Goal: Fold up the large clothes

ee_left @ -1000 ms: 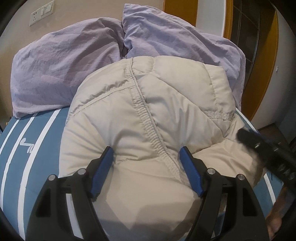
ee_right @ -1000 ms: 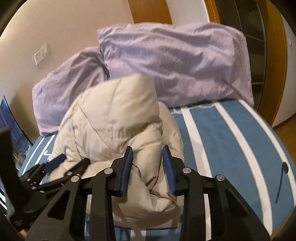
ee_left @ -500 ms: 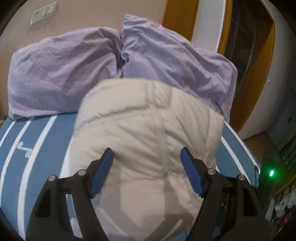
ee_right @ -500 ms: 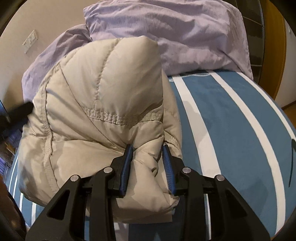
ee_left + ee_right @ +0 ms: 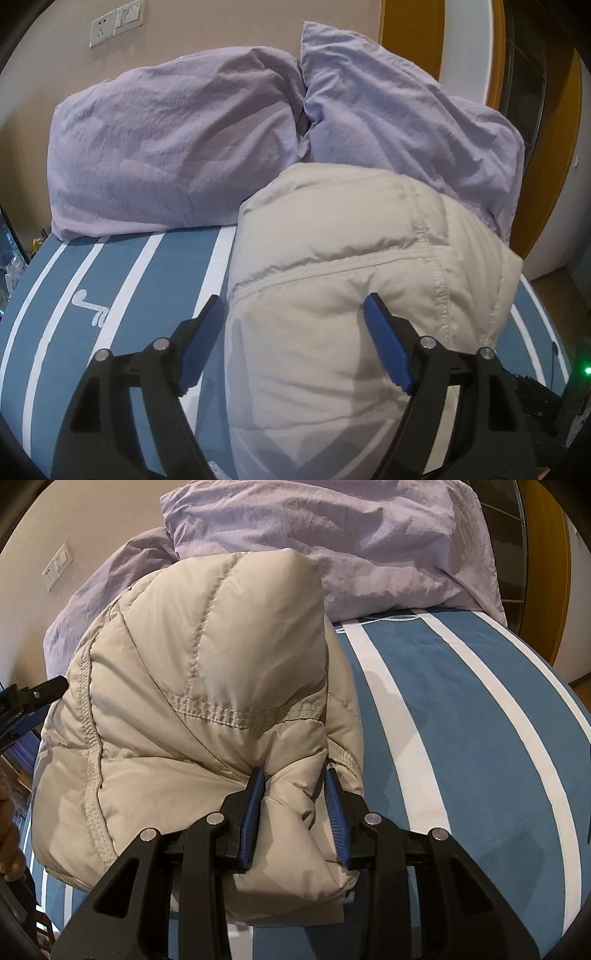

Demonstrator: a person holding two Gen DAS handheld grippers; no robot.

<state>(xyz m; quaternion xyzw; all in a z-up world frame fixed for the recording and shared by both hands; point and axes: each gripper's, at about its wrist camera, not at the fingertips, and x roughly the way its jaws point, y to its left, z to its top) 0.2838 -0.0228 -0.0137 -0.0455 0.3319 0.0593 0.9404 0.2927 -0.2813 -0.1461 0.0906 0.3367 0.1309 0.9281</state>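
Beige padded jacket (image 5: 192, 716): folded into a thick bundle, resting on the blue bedspread with white stripes (image 5: 461, 738), just in front of two lilac pillows (image 5: 177, 147).

Right gripper (image 5: 293, 812): clenched on a fold at the near right corner of the jacket. Fabric pinched and creased between the two blue pads (image 5: 251, 812); both pads pressing into the padding.

Left gripper (image 5: 295, 343): jaws wide and opening. Jacket's left part between them; left pad (image 5: 199, 347) off the cloth, over the bedspread beside the jacket's edge; right pad over the jacket's top surface, contact not certain. No pinch visible.

Left gripper also visible at the left margin of the right wrist view, beside the jacket's far side.

Behind the pillows: beige wall with a socket and switch plate (image 5: 116, 24). At right: wooden door frame (image 5: 410, 33).
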